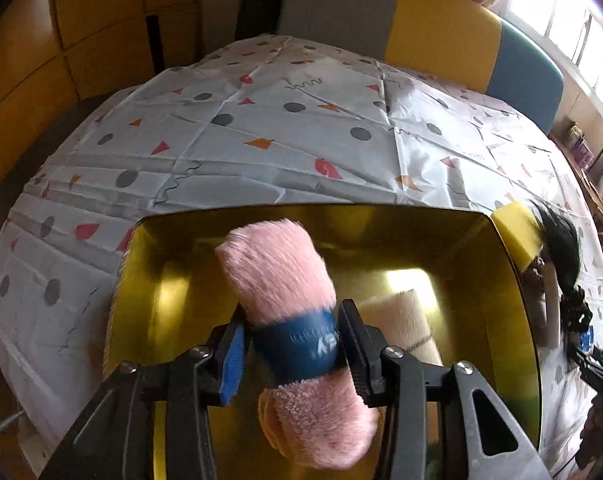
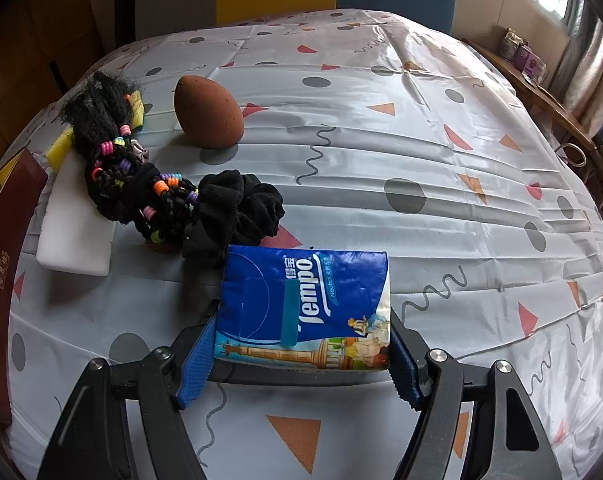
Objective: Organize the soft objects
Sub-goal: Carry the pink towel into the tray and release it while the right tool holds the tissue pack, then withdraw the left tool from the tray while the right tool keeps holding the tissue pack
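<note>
My left gripper (image 1: 293, 344) is shut on a rolled pink fluffy towel (image 1: 277, 264), gripping its blue paper band, and holds it over a gold metal box (image 1: 513, 280). A cream rolled towel (image 1: 405, 320) lies inside the box. My right gripper (image 2: 301, 344) is shut on a blue Tempo tissue pack (image 2: 305, 304) just above the table. Ahead of it lie a black scrunchie (image 2: 237, 208), a black braided hairpiece with coloured beads (image 2: 117, 152), a white foam block (image 2: 77, 232), a yellow sponge (image 2: 61, 144) and a brown egg-shaped sponge (image 2: 207, 112).
The table wears a pale cloth with dots and triangles (image 2: 381, 120). The box's dark red side (image 2: 1, 280) is at the left in the right wrist view. Grey, yellow and blue chair backs (image 1: 441, 28) stand beyond the far edge. A wooden shelf (image 2: 541, 92) is at right.
</note>
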`<state>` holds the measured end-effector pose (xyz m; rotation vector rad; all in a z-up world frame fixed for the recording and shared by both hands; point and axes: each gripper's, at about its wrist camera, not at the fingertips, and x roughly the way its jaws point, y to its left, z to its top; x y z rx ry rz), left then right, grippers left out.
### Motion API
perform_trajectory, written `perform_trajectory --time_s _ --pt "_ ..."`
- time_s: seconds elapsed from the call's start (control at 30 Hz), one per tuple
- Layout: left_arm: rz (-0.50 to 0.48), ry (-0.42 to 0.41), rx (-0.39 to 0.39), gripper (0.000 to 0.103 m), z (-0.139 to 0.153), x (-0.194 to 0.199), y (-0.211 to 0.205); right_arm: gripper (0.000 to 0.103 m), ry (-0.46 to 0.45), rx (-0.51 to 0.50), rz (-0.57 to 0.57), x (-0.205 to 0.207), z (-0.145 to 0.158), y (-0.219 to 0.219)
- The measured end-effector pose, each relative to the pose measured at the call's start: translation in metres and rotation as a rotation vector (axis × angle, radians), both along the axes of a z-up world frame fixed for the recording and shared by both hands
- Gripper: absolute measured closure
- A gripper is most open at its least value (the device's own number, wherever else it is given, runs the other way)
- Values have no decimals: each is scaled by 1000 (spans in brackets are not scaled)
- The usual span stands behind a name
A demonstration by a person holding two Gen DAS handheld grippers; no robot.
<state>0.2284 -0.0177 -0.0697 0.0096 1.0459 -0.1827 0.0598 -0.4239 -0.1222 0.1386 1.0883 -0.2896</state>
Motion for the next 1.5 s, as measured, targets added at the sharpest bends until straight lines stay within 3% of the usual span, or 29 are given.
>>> perform_trajectory --time_s 0.1,0.13,0.37,0.87,1.17,1.5 --pt "5 -3 18 34 -4 9 -5 29 0 0 0 0 0 0" --pt "15 -3 19 32 -4 11 -5 29 0 0 0 0 0 0" --pt "98 -103 29 32 26 -28 11 29 0 -3 3 1 0 0" --pt "96 -230 35 32 58 -153 15 26 -1 26 -22 3 2 -8" --pt "54 -260 54 32 58 -186 5 26 -74 63 -40 3 14 -18" --pt "22 -255 69 32 57 -199 -4 31 -60 24 -21 6 12 -13"
